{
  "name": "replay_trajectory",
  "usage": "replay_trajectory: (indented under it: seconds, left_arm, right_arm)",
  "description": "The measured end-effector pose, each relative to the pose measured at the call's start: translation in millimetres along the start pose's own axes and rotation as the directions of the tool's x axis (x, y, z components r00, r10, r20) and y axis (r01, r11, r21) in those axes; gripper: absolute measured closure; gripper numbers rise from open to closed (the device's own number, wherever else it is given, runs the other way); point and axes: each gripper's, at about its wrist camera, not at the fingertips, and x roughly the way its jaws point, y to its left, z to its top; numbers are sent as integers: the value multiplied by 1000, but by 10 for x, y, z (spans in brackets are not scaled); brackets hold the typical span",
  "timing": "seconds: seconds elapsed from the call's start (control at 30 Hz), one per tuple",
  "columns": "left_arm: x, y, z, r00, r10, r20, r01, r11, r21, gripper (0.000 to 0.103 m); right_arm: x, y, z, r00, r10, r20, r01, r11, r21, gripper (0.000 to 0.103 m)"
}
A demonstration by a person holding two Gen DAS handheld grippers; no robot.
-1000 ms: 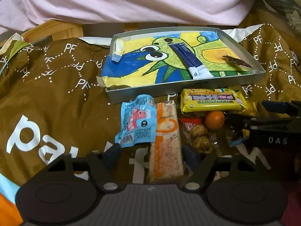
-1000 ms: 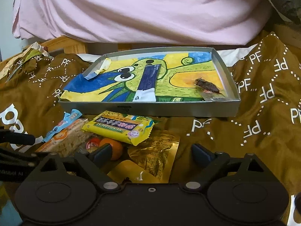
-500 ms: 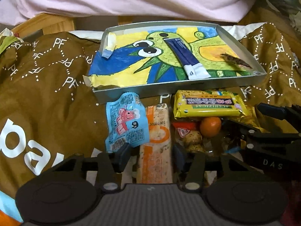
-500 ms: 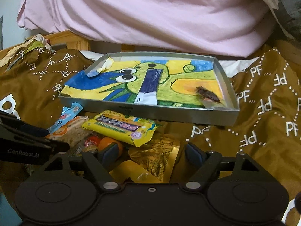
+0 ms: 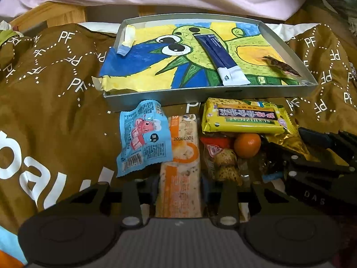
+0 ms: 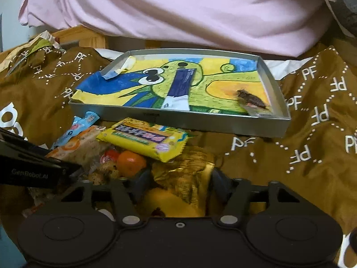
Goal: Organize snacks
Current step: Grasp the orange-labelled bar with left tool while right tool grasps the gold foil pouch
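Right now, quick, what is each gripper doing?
Left gripper: closed on the orange rice bar.
Right gripper: closed around the gold packet.

One metal tray (image 5: 142,99) holds two things: one dark blue stick sachet (image 5: 219,54) and one dark dried snack in clear wrap (image 5: 282,65). In front of it lie one light blue packet (image 5: 144,137), one orange-and-white bar (image 5: 181,163), one yellow packet (image 5: 243,116), one gold foil bag (image 6: 189,169), one small orange fruit (image 5: 247,142) and one clear bag of brown lumps (image 5: 224,163). Two hand-held grippers are in view: the left hand-held gripper (image 5: 179,186) and the right hand-held gripper (image 6: 179,179).
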Motion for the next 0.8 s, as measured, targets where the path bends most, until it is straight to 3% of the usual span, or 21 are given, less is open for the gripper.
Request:
replay_trajectory:
  seconds: [0.23, 0.53, 0.8]
  left_arm:
    - [-91, -23, 73, 999, 20, -50, -22, 999, -41, 65]
    - [-323, 9, 185, 988, 0, -154, -24, 988, -155, 65]
    - [-679, -72, 235, 993, -37, -110, 21, 989, -144, 65]
  right_arm:
    - [-106, -8, -1, 1000, 8, -1, -8, 1000, -7, 59]
    - [-353, -121, -10, 998, 60, 24, -62, 995, 78, 61]
    - [-611, -190, 23, 988, 99, 121, -114, 986, 122, 61]
